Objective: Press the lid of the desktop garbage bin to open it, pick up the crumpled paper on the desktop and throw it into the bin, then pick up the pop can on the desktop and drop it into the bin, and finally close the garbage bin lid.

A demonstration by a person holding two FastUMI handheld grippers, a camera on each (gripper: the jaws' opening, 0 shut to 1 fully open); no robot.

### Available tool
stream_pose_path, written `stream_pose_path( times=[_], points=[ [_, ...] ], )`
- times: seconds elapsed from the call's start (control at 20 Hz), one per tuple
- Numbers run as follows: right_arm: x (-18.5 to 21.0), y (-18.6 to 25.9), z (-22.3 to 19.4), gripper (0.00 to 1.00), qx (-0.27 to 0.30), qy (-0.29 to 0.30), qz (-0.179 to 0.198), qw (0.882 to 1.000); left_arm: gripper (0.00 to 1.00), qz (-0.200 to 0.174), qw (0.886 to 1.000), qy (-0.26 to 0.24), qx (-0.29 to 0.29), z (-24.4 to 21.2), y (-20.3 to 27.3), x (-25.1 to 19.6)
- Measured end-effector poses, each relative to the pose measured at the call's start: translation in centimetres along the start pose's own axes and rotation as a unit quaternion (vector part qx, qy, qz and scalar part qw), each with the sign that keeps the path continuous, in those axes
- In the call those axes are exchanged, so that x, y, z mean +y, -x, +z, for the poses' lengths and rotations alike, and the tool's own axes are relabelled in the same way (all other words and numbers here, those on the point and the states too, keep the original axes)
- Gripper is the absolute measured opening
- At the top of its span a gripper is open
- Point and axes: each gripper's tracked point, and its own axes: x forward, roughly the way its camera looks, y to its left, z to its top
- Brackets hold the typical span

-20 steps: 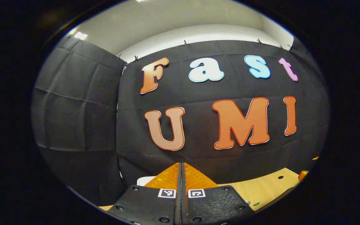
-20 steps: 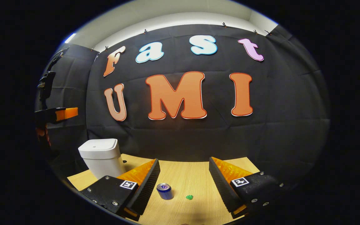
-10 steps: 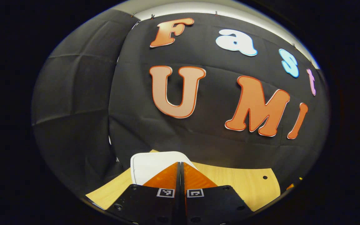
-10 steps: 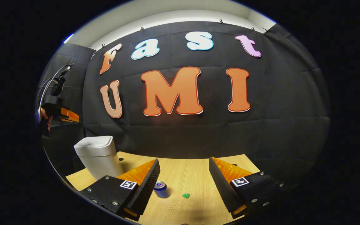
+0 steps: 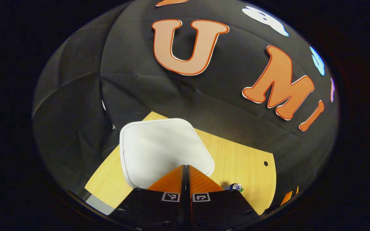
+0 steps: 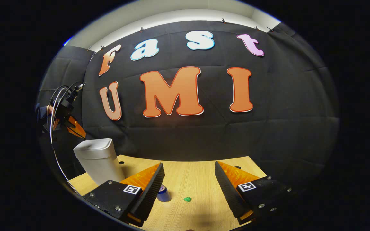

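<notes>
The white bin [image 5: 159, 147] stands on the wooden table with its lid down; in the left gripper view I look onto the lid from above. My left gripper [image 5: 186, 166] is shut with nothing in it, its tips over the lid's near edge. In the right gripper view the left gripper [image 6: 74, 126] hangs tilted just above the bin [image 6: 99, 158], held by a hand [image 6: 51, 113]. My right gripper [image 6: 189, 170] stands open over the table. A blue pop can [image 6: 163, 193] stands half hidden behind its left finger, and a small green crumpled paper [image 6: 187, 199] lies between the fingers, farther off.
The wooden table [image 6: 198, 175] ends at the black cloth wall behind. The pop can [image 5: 235, 186] and a bit of the green paper [image 5: 241, 190] lie right of the bin. A cable [image 6: 55, 106] loops from the left gripper.
My left gripper has tipped downward and come over the bin, so the lid now shows from above. The right gripper has barely moved and stays open.
</notes>
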Motion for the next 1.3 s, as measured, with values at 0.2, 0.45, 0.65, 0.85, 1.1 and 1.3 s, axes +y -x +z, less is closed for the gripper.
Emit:
stream_pose_path(
  times=[0.2, 0.45, 0.65, 0.85, 1.1, 1.3],
  points=[
    [-0.9, 0.2, -0.7, 0.94, 0.006, 0.005, -0.009, 1.0, 0.0, 0.004, 0.999, -0.001, 0.05, -1.8, -1.4, 0.5],
    [-1.3, 0.3, -1.1, 0.94, 0.011, 0.006, -0.013, 1.0, 0.0, 0.005, 0.994, 0.006, 0.112, -4.1, -2.5, 0.5],
    [-1.2, 0.5, -1.7, 0.94, 0.018, 0.011, -0.01, 1.0, 0.0, 0.003, 0.995, 0.012, 0.1, -3.1, -2.7, 0.8],
    [-1.2, 0.6, -1.7, 0.94, 0.017, 0.014, -0.01, 1.0, 0.01, -0.002, 0.994, 0.009, 0.105, -3.2, -3.2, 1.1],
    [-0.9, 0.9, -1.7, 0.94, 0.015, 0.012, -0.005, 1.0, 0.01, 0.003, 0.993, 0.004, 0.115, -3.6, -3.0, 1.2],
    [-1.1, 1.3, -1.0, 0.94, 0.004, 0.008, -0.004, 1.0, 0.0, 0.022, 0.992, -0.045, 0.113, -3.0, -2.6, 0.9]
  ],
)
